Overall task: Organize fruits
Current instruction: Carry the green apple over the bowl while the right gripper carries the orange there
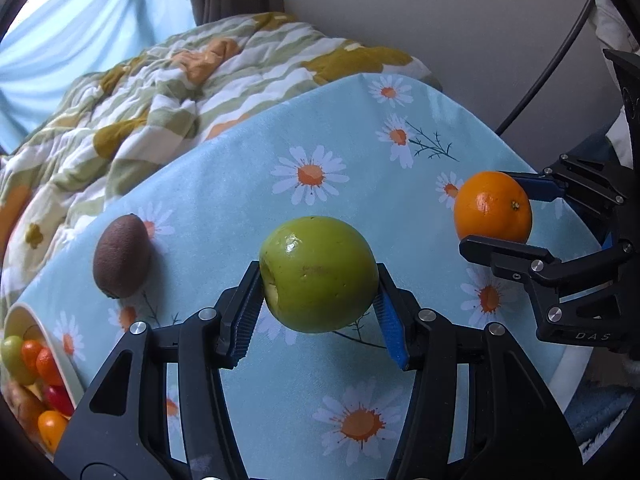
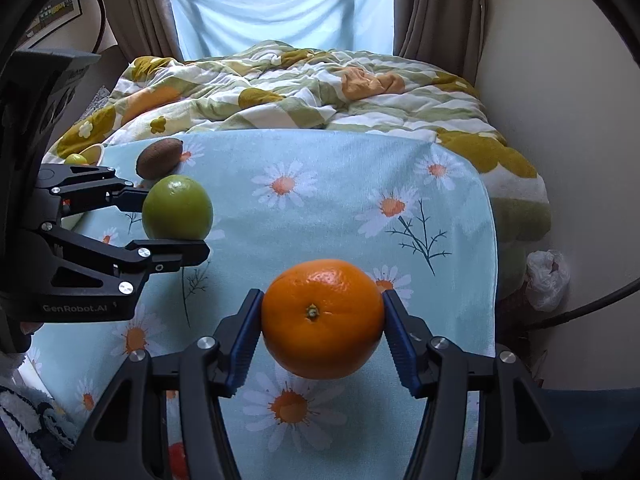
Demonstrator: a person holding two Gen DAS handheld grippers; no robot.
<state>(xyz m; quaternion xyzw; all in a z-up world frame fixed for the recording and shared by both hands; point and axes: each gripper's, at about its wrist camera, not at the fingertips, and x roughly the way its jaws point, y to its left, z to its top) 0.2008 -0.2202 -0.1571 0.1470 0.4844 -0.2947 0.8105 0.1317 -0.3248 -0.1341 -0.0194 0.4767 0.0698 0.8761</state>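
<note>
left wrist: left gripper (image 1: 319,300) clamps green apple (image 1: 318,274) at its widest girth, above the daisy cloth (image 1: 240,184) (firm, waxy, may slip); bowl (image 1: 56,344) lower left | right wrist: right gripper (image 2: 322,330) pinches orange (image 2: 322,318) across its middle, yielding rind, squeeze gently

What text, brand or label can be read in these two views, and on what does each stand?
"GenRobot.AI": on the black left gripper, side of its body.
"DAS": on the black right gripper, lower body; possibly cut off.
Framed picture on the wall: too blurred to read.
</note>
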